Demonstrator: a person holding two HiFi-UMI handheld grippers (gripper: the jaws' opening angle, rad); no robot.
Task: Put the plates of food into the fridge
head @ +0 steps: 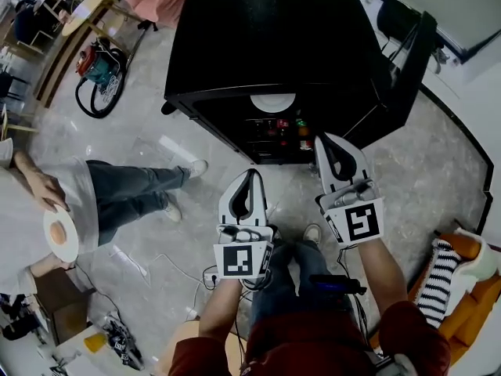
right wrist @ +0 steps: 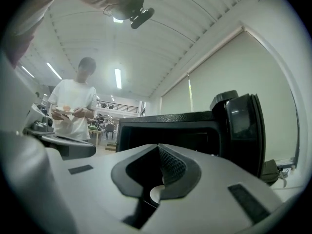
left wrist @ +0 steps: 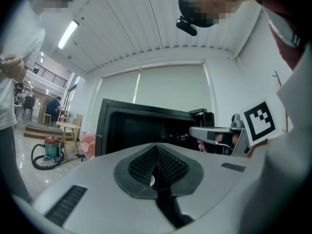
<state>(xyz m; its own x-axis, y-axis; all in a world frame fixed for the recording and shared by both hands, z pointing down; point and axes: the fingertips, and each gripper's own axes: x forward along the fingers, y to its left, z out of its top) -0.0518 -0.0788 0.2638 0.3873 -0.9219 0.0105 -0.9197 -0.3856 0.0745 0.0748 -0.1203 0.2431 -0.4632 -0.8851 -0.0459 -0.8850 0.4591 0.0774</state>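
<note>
Before the boxy matte-black fridge [head: 258, 45], my left hand-held gripper [head: 252, 174] and right hand-held gripper [head: 322, 139] are both closed, empty; one round white plate [head: 272, 102] lies inside, while a bystander [head: 117, 190] holds a second plate [head: 61, 236].

White shells on left gripper [head: 252, 175] and right gripper [head: 328, 140]; black ribbed fingers [left wrist: 141, 165]; black-white marker cubes [head: 242, 261]. Dark red sleeves [head: 411, 327], blue jeans [head: 307, 262].
</note>
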